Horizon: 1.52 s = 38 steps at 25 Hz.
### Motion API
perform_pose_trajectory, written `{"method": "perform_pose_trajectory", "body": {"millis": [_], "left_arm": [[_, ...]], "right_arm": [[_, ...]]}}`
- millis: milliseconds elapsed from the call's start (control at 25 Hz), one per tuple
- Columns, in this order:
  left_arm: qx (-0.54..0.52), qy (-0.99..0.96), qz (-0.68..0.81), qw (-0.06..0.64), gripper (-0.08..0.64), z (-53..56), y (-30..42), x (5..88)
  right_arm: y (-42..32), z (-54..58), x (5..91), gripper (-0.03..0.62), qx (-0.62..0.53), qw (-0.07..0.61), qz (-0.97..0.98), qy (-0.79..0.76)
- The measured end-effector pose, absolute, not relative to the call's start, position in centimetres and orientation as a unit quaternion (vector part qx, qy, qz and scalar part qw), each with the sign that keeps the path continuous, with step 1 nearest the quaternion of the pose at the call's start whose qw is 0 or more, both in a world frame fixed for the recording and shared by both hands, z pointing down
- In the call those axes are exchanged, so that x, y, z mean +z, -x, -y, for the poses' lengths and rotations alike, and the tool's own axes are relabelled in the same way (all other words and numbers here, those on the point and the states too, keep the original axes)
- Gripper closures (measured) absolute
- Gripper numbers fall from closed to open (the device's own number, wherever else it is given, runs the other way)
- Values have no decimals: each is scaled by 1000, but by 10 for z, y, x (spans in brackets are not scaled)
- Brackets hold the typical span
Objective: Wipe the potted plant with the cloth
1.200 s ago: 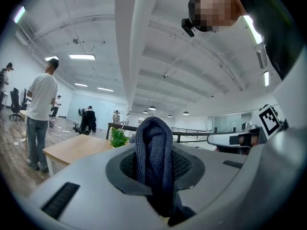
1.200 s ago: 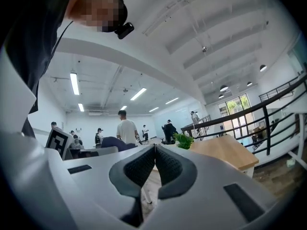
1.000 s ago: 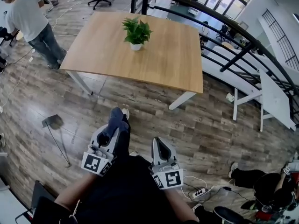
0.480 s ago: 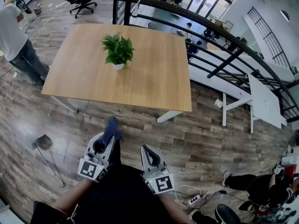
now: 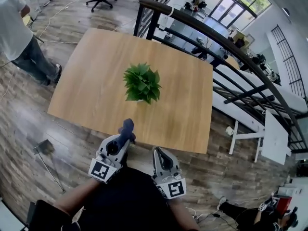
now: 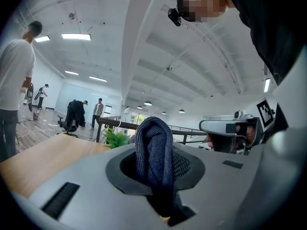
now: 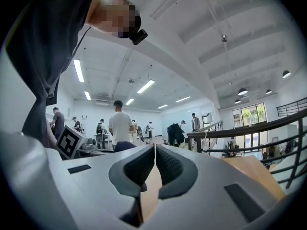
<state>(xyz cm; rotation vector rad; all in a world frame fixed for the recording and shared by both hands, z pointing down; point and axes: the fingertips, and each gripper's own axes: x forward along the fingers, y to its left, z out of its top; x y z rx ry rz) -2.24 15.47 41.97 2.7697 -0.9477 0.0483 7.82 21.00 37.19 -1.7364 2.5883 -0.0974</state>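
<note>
Closer than a second earlier, the table (image 5: 96, 71) had come up under both grippers. The plant (image 5: 142, 83) stood upright near the table's middle, well in from its near edge. At that edge, the left gripper (image 5: 125, 136) was clamped on the dark cloth (image 5: 127, 127), which poked out towards the plant, still apart from it. The right gripper (image 5: 156, 150) was closed on nothing, just short of that edge. The left one looked the nearer.

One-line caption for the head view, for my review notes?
Left gripper holds a dark cloth at the wooden table's near edge; right gripper shut, empty; potted plant mid-table.
</note>
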Motion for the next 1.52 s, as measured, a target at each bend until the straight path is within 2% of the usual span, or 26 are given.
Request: {"method": "perform_pose_trajectory", "body": {"millis": [200, 520, 920, 1320, 1520], "left_arm": [[-11, -931, 332, 153, 468, -91, 8, 422], [23, -915, 384, 120, 468, -53, -1, 444], [40, -893, 423, 151, 468, -40, 16, 452], [39, -917, 360, 168, 468, -23, 25, 448], [58, -929, 323, 174, 468, -24, 32, 474]], "right_arm": [[-93, -142, 368, 572, -17, 8, -838, 545], [-104, -90, 382, 572, -21, -9, -879, 476], [-124, -95, 392, 572, -11, -45, -886, 462], [-143, -128, 411, 572, -93, -86, -807, 577], [-139, -138, 426, 572, -113, -107, -775, 612]]}}
